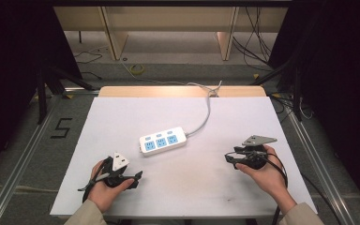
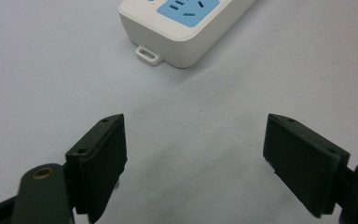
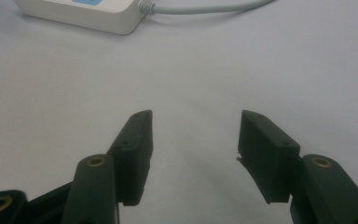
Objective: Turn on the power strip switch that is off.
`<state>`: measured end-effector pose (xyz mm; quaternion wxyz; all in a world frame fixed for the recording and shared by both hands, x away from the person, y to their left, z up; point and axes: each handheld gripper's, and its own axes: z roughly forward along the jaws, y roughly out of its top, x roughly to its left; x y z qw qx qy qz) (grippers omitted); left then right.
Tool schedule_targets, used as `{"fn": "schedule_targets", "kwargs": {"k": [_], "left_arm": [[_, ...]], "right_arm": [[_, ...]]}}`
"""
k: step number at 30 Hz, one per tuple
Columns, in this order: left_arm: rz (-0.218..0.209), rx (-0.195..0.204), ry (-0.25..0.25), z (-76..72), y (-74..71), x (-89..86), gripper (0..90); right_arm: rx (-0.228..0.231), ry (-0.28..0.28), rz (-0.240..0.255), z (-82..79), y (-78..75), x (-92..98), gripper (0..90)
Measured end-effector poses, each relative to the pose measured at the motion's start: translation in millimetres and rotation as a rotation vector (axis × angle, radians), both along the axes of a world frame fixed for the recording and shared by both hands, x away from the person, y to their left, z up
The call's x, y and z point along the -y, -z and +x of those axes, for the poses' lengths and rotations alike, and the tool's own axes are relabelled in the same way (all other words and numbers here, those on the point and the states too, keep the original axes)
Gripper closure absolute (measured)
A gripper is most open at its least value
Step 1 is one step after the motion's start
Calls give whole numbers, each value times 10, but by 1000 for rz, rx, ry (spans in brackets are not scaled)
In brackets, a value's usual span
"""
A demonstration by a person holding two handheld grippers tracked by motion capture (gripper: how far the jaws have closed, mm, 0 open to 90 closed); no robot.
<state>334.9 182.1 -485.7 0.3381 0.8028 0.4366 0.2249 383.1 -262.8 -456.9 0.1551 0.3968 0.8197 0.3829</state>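
Both tongs point(image 2: 193, 158) point(image 3: 193, 154) gape empty — power strip point(image 1: 163, 141) lies crosswise, cord end right.

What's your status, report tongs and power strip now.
Left tongs open, empty. Right tongs open, empty. Power strip flat mid-table, untouched, cord trailing to far edge. Nothing in the way.

- In my left gripper view, the white plastic power strip with blue socket faces point(image 2: 186, 28) is cut off by the top edge; just one socket and the mounting tab show.
- In my right gripper view, the top edge leaves just a corner of the strip, and its grey cable point(image 3: 205, 8) runs out at the upper right.
- In the high view, the cable's far end drops behind the table's back edge, and the strip's socket holes are too small to tell.
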Motion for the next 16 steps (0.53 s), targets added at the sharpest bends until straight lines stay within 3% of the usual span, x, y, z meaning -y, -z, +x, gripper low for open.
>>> {"fn": "schedule_targets", "kwargs": {"k": [9,16], "left_arm": [[0,-4,-5,7,6,-12,212],[2,-6,-10,21,15,-18,211]], "right_arm": [[4,-3,26,-194,104,104,431],[10,-5,28,-229,130,105,412]]}}
